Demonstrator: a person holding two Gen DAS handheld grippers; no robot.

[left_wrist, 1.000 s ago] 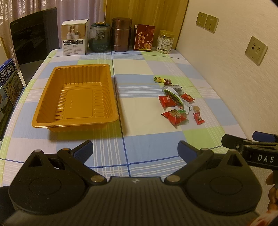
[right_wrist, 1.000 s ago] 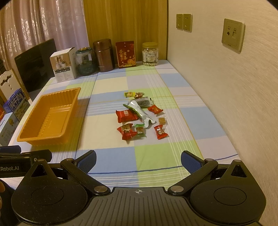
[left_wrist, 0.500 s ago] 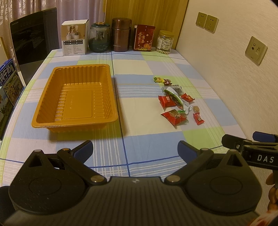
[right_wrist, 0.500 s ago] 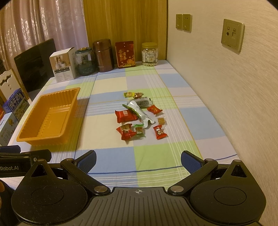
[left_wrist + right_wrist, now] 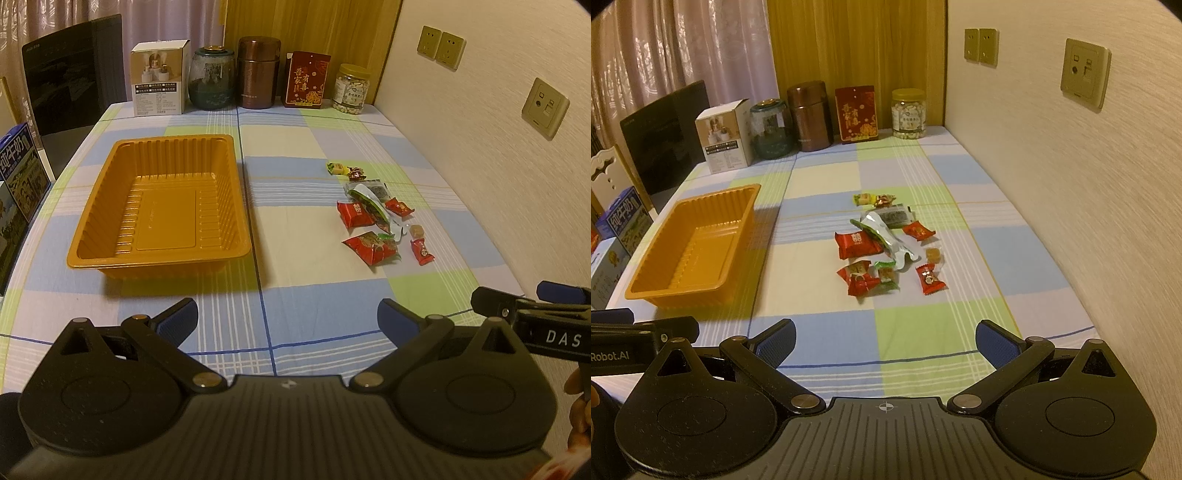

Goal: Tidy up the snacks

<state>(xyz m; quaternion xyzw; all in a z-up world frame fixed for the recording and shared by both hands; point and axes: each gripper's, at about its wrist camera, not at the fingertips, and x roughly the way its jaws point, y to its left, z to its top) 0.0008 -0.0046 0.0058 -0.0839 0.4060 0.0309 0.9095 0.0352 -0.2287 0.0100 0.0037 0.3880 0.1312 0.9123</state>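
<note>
The left gripper (image 5: 287, 318) hangs wide apart over the checked tablecloth (image 5: 317, 295). An orange tray (image 5: 92, 236) sits left; the snacks (image 5: 376, 218) lie scattered right.

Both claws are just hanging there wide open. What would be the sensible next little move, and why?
Probably ease the right claw forward and down toward the nearest red snack packet. The snacks lie loose on the tablecloth straight ahead of it, the orange tray holds nothing yet, and both claws, the left claw too, are open and hold nothing.
</note>
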